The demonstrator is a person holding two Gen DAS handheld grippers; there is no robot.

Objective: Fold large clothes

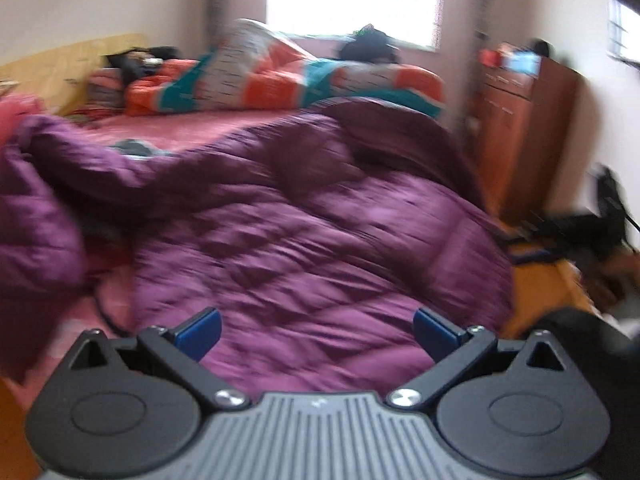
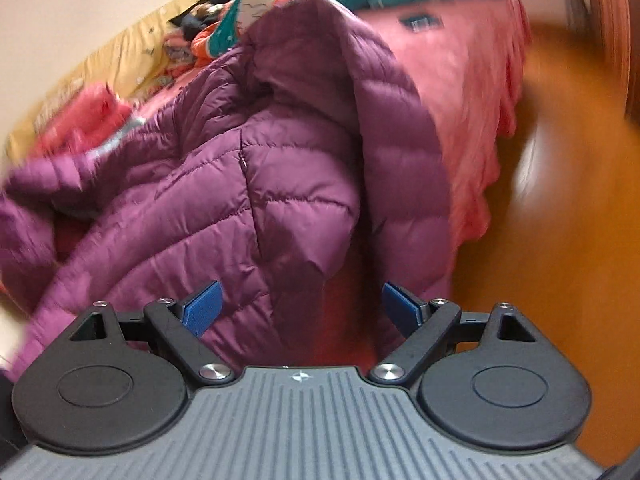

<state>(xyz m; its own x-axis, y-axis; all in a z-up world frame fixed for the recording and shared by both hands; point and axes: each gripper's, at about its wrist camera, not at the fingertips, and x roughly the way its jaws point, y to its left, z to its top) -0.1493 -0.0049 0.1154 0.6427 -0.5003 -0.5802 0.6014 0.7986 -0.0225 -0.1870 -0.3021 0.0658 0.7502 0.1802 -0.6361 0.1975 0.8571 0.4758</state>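
A large purple quilted puffer jacket point(image 1: 304, 216) lies spread on a pink bed, one sleeve point(image 1: 44, 216) bunched at the left. My left gripper point(image 1: 316, 330) is open and empty, just above the jacket's near hem. In the right wrist view the same jacket point(image 2: 224, 184) hangs toward the bed's edge, with a fold point(image 2: 400, 132) along its right side. My right gripper point(image 2: 300, 308) is open and empty, close over the jacket's lower part. Both views are blurred by motion.
A pink bedsheet point(image 2: 460, 80) covers the bed. An orange, teal and white quilt point(image 1: 288, 76) is piled at the far side by the window. A wooden cabinet point(image 1: 524, 128) stands at the right. Orange floor point(image 2: 560, 220) lies beside the bed.
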